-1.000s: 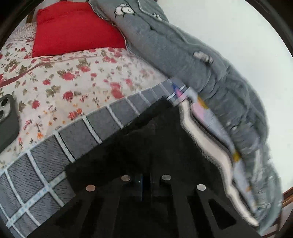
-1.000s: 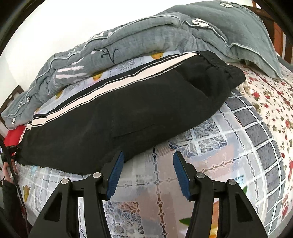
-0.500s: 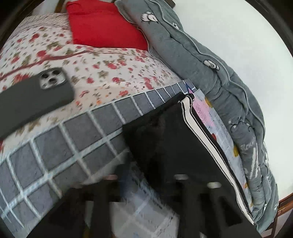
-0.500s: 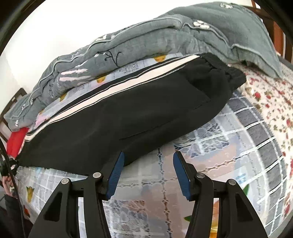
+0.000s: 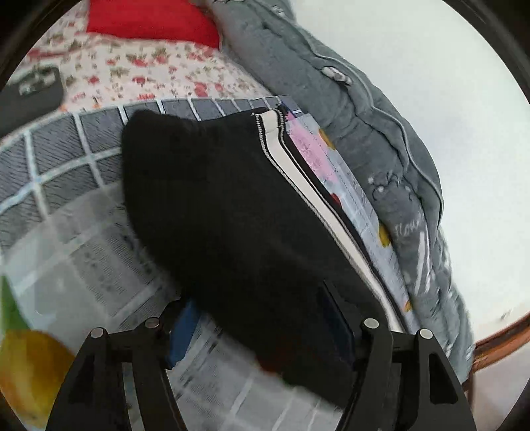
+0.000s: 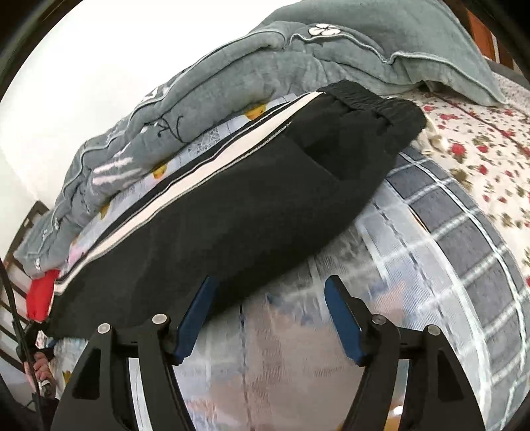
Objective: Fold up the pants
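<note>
Black pants (image 5: 232,212) with a white side stripe lie lengthwise on the bed, leg end toward the left wrist view and elastic waistband (image 6: 374,99) far in the right wrist view. My left gripper (image 5: 261,318) is open, its fingers standing on either side of the pants' near edge, the cloth lying between them. My right gripper (image 6: 268,301) is open and empty, just above the bed cover beside the pants' (image 6: 251,205) front edge, its left finger (image 6: 195,315) close to the cloth.
A grey quilt (image 6: 232,76) is piled behind the pants along the white wall. A red pillow (image 5: 149,20) and a dark phone (image 5: 29,89) lie on the floral sheet. The checked bed cover (image 6: 463,238) spreads in front.
My left gripper has let go of the pant end, opened and pulled back along the leg. The right gripper has moved slightly closer to the pants, still open.
</note>
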Action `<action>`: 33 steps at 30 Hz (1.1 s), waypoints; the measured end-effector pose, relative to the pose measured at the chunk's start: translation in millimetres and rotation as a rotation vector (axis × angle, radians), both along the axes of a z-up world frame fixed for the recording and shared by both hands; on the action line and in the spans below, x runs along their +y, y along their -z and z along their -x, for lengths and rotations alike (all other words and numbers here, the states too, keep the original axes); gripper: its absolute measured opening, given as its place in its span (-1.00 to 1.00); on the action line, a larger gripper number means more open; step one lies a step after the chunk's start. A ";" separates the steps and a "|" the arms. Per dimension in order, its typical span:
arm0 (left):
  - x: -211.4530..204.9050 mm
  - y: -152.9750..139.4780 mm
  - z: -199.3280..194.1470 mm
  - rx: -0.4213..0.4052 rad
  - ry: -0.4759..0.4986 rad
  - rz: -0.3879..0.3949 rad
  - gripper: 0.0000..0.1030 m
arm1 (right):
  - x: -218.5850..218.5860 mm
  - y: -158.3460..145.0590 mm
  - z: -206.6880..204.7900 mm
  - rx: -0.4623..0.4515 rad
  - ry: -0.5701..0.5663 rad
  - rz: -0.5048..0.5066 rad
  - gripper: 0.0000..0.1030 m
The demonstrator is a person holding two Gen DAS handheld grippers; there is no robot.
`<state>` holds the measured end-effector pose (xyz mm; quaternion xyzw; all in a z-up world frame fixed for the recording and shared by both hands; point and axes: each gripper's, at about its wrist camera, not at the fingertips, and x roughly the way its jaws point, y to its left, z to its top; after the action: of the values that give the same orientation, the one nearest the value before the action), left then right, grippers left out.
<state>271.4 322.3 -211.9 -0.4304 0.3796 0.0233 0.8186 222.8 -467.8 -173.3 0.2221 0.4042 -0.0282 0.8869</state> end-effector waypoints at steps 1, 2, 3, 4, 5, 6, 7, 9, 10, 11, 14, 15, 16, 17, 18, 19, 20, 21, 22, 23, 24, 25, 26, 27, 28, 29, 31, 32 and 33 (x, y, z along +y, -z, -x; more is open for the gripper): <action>2.6 2.1 -4.2 0.004 -0.007 0.026 0.26 | -1.4 0.8 -6.1 0.002 0.005 -0.009 0.34; 4.9 4.0 -8.1 0.006 -0.012 0.044 0.26 | -4.4 2.2 -14.0 0.000 0.014 -0.028 0.34; 5.5 5.0 -12.8 0.007 -0.016 0.052 0.25 | -6.8 3.6 -19.3 -0.001 0.022 -0.042 0.30; 4.7 5.9 -19.3 0.008 -0.017 0.053 0.20 | -11.0 6.3 -27.1 0.004 0.039 -0.064 0.26; 3.6 6.5 -24.5 0.010 -0.020 0.048 0.15 | -15.3 9.0 -33.8 0.002 0.057 -0.087 0.17; 2.7 7.4 -29.2 0.014 -0.024 0.043 0.05 | -19.8 11.7 -38.7 0.002 0.065 -0.108 0.07; 2.5 8.5 -33.3 0.017 -0.031 0.042 -0.04 | -23.8 14.9 -45.2 0.000 0.069 -0.137 0.03; 3.1 9.8 -37.3 0.037 -0.052 0.037 -0.33 | -32.6 22.1 -59.8 0.007 0.070 -0.217 -0.11; 3.8 11.3 -38.7 0.057 -0.062 0.036 -0.46 | -35.8 24.2 -64.7 0.011 0.072 -0.248 -0.12; 3.0 11.7 -41.2 0.071 -0.045 0.031 -0.54 | -37.7 25.6 -69.2 0.017 0.067 -0.271 -0.18; -0.7 5.2 -39.5 0.109 0.004 -0.005 -0.74 | -37.2 23.8 -75.6 0.059 0.031 -0.231 -0.74; -2.5 1.3 -34.9 0.103 0.007 -0.015 -0.75 | -36.7 20.3 -72.2 0.043 0.018 -0.210 -0.83; -5.8 -3.6 -29.3 0.104 0.014 -0.035 -0.76 | -35.1 13.7 -64.6 0.016 0.016 -0.178 -0.85; -10.1 -9.1 -22.0 0.110 0.017 -0.066 -0.76 | -33.4 8.3 -58.2 -0.001 0.014 -0.154 -0.86; -12.9 -13.1 -16.0 0.109 0.016 -0.086 -0.76 | -30.6 1.3 -50.0 -0.019 0.007 -0.126 -0.86; -17.5 -18.6 -6.9 0.108 0.016 -0.115 -0.76 | -29.1 -3.8 -42.2 -0.031 0.005 -0.111 -0.86; -22.3 -23.7 2.7 0.109 0.020 -0.140 -0.76 | -27.6 -9.2 -31.9 -0.042 0.006 -0.101 -0.86; -25.4 -27.2 10.4 0.110 0.023 -0.155 -0.76 | -27.6 -12.4 -24.9 -0.046 0.004 -0.096 -0.86; -28.2 -31.0 22.9 0.111 0.027 -0.163 -0.76 | -28.4 -15.5 -16.5 -0.048 0.000 -0.090 -0.86; -30.1 -33.4 33.6 0.111 0.029 -0.164 -0.75 | -30.1 -19.1 -4.7 -0.047 -0.004 -0.086 -0.86; -31.7 -35.4 45.4 0.110 0.030 -0.163 -0.75 | -33.8 -20.9 4.9 -0.047 -0.008 -0.090 -0.86; -33.0 -37.1 61.2 0.106 0.033 -0.160 -0.75 | -36.2 -23.4 16.9 -0.049 -0.014 -0.091 -0.86; -34.3 -38.2 73.1 0.104 0.036 -0.164 -0.75 | -39.6 -24.9 28.3 -0.048 -0.017 -0.089 -0.86; -36.9 -39.1 87.1 0.101 0.043 -0.173 -0.75 | -41.3 -26.0 41.5 -0.043 -0.022 -0.082 -0.86; -40.3 -39.5 103.6 0.096 0.051 -0.186 -0.75 | -42.3 -26.2 52.6 -0.039 -0.026 -0.076 -0.86; -44.0 -39.8 114.0 0.093 0.057 -0.196 -0.75 | -43.6 -25.6 68.5 -0.035 -0.031 -0.066 -0.86; -49.3 -37.4 137.8 0.085 0.070 -0.209 -0.74 | -46.0 -22.1 90.8 -0.025 -0.040 -0.043 -0.86; -49.8 -35.2 146.6 0.083 0.071 -0.207 -0.74 | -47.2 -19.7 101.7 -0.019 -0.042 -0.034 -0.86; -49.5 -32.9 152.6 0.086 0.072 -0.206 -0.72 | -49.1 -14.6 112.0 -0.008 -0.041 -0.035 -0.85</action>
<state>118.8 272.7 -179.0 -0.3289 0.4252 0.0512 0.8417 110.8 -516.9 -158.7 0.2292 0.4055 -0.0019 0.8849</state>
